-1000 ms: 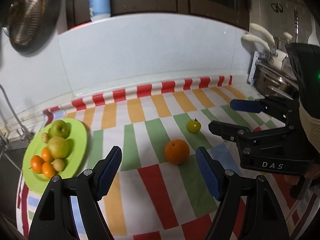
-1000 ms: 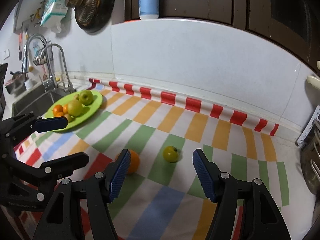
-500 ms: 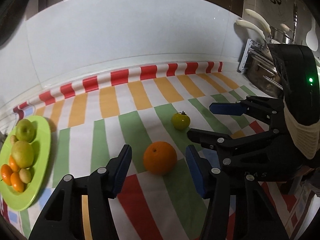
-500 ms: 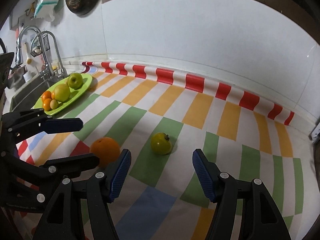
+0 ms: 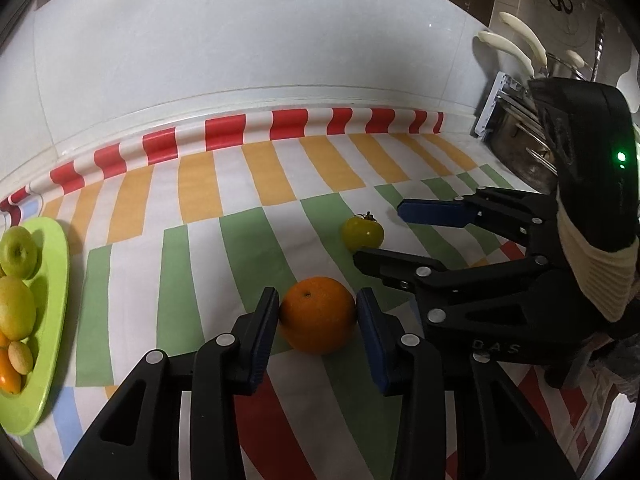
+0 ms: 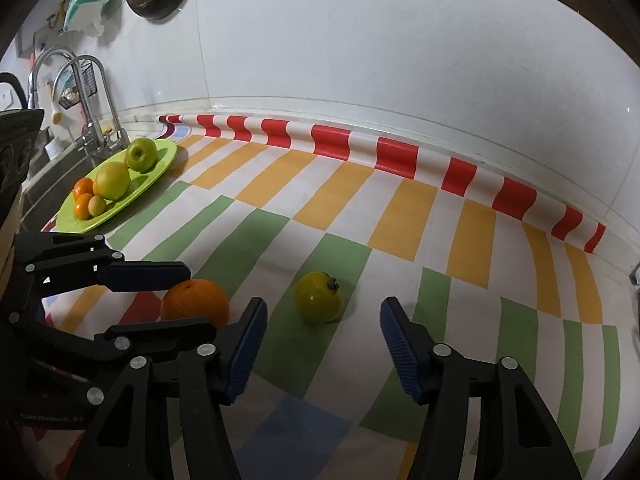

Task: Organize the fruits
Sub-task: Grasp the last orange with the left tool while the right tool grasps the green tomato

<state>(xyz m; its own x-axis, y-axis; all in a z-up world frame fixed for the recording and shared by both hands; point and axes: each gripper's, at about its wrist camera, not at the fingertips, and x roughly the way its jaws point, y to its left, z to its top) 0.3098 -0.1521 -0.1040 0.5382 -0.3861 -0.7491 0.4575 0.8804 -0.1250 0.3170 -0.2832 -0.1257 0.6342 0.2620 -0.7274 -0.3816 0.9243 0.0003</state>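
The orange (image 5: 317, 320) sits on the striped cloth (image 5: 256, 240) covering the desk, and it serves as the reference here. The left gripper (image 5: 317, 322) straddles it: its blue fingers (image 5: 267, 332) have just been closing and now stand against both flanks of the orange, apparently gripping it while it rests on the cloth. Just beyond the orange, toward the wall, lies the yellow-green fruit (image 6: 319, 297). The right gripper (image 6: 320, 344) has its fingers still clearly apart, closing in but holding nothing, the fruit just ahead of the gap. Well away from the orange, by the sink, the green plate (image 6: 160, 170) already holds several fruits. To do this step well, each grip should probably settle at the fruit's widest part before lifting, since round fruit may roll or squirt out
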